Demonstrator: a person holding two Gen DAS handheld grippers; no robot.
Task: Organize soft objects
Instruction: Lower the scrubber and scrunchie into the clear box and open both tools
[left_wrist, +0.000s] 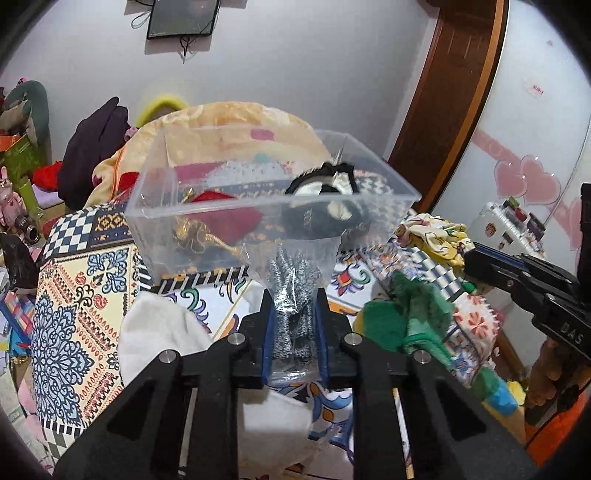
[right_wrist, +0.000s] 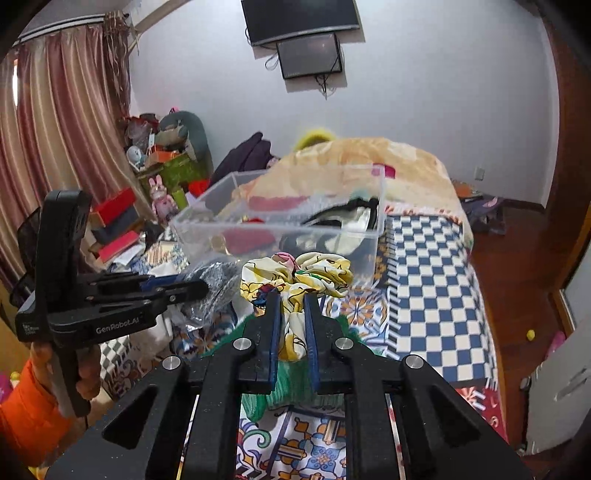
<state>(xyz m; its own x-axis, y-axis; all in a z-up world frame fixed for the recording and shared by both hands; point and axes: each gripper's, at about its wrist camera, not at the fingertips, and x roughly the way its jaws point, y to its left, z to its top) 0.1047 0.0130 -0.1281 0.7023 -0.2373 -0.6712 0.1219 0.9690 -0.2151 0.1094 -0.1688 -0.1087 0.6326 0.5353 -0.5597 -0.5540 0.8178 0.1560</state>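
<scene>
Plastic-wrapped grey knit partly hidden between left claw fingers.

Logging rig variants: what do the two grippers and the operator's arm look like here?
Both grippers, left gripper and right gripper, are matte black plastic, with blue pads and silver pivot bolts. White GenRobot.AI lettering marks the left one. Orange sleeve. No cables visible.

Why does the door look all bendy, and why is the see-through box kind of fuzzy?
Left wrist view: the fisheye lens bends the door frame near the edge. Right wrist view: the clear plastic box is smeared by motion blur, while the right gripper stays sharp.
</scene>
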